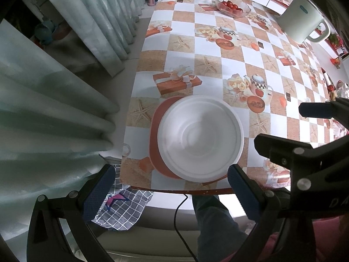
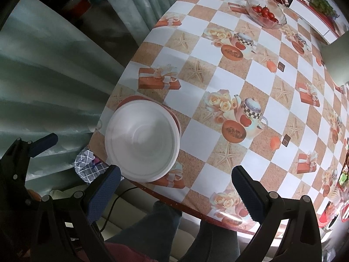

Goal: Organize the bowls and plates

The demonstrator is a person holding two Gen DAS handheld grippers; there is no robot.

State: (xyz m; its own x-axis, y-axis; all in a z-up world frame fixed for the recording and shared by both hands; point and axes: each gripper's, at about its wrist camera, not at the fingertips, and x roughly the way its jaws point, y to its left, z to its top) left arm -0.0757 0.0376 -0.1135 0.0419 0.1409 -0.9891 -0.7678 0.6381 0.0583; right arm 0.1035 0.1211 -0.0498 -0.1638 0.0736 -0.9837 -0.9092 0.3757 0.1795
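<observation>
Sitting upright, mouth up: white bowl point(image 1: 200, 138) | on red plate point(image 1: 155, 131)

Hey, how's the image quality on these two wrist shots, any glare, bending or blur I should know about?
Left wrist view: strong fisheye bending, table edge curved, black corners; white bowl sharp, soft shadow inside. Right wrist view: same distortion; glare patch on the tablecloth near the front edge; glass tomato bowl slightly soft at the rim of the frame.

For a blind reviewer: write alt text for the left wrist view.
A white bowl sits on a red plate near the front edge of a table with a checkered tablecloth, between the open left gripper fingers. The right gripper reaches in from the right; a glass bowl of tomatoes stands far back.
</observation>
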